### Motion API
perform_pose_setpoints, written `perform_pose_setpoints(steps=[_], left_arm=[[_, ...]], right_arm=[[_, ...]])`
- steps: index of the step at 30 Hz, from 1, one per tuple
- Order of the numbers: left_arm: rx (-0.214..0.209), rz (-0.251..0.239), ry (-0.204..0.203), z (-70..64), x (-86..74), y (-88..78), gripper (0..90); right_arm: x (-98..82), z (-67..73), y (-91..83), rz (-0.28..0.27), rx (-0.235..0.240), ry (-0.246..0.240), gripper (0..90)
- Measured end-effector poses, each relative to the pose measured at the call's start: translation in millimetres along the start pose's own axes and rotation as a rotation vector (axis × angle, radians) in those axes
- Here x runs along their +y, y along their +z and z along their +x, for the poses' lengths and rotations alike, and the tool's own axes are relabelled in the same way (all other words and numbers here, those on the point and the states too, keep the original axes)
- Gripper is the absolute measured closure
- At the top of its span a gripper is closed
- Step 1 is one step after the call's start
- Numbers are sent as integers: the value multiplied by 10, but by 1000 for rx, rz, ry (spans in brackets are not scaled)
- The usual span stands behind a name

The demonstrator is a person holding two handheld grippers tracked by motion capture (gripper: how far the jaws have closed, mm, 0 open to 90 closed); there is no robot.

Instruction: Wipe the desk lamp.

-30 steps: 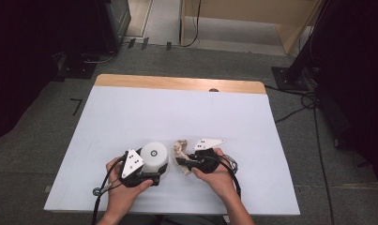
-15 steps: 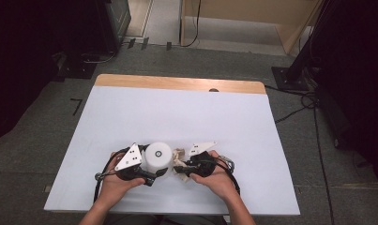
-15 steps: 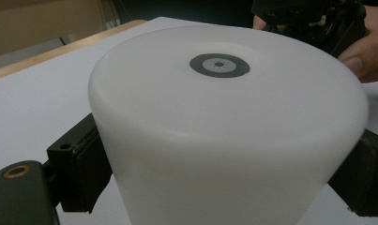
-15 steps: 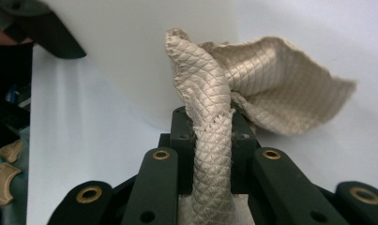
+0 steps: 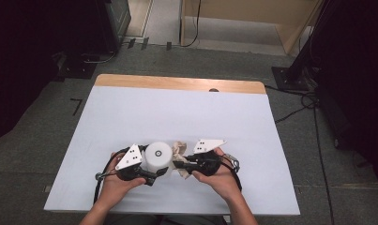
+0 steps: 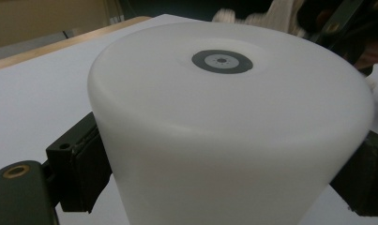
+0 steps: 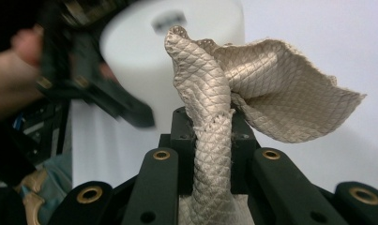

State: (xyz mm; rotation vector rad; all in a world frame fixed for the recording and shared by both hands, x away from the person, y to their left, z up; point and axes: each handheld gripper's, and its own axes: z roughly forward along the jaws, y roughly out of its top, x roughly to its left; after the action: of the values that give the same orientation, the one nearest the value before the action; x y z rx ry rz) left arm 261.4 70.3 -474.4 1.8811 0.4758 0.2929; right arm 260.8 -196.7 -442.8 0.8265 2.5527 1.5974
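Side by side, left gripper (image 5: 154, 174) clamps the white cylinder (image 5: 158, 157); right gripper (image 5: 177, 165) pinches the cloth (image 5: 180, 149).

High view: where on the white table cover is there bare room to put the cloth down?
The white table cover is bare from the wooden strip at the far edge down to the claws, and along both sides. It is crowded at the near middle: left claw grips the white cylinder, right claw pinches the beige cloth.
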Motion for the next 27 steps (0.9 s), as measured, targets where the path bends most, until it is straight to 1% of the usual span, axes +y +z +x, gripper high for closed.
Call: perform_pose_setpoints(steps=[2,4,5,6,7,8,10,11,12,14,16,17,19,24,27], left_arm=[[0,-1,-3,-1,-1,1,81],[2,-2,-2,-3,-3,2,81],[2,-2,-1,-4,-4,2,81],[3,-2,-1,-6,-4,3,81],[3,-4,-3,-7,-5,4,81],[3,-3,-3,-6,-6,2,81],[2,-1,-2,-1,-7,0,81],[3,-2,-2,-3,-7,2,81],[3,-2,1,-5,-7,2,81],[4,-2,1,-8,-7,4,81],[2,-1,1,-3,-8,1,81],[2,0,-1,-1,-9,-2,81],[3,-2,2,-6,-8,2,81],[3,-4,3,-8,-10,4,82],[3,-4,4,-8,-10,3,81]], right_arm=[[67,58,-78,-41,-6,-13,778],[128,109,-150,-90,-3,-27,778],[149,129,-171,-105,0,-35,778],[160,140,-180,-112,5,-41,778],[165,158,-178,-107,17,-47,777],[160,159,-164,-104,18,-52,777],[124,124,-133,-111,44,-31,777],[101,91,-131,-116,59,-10,777],[77,59,-126,-118,65,6,777],[13,-13,-71,-55,25,6,777],[-58,-54,20,-8,26,24,777],[-98,-73,74,6,26,31,776],[-170,-124,148,37,20,62,777],[-288,-177,296,133,-8,68,777],[-318,-192,328,156,-10,72,777]])
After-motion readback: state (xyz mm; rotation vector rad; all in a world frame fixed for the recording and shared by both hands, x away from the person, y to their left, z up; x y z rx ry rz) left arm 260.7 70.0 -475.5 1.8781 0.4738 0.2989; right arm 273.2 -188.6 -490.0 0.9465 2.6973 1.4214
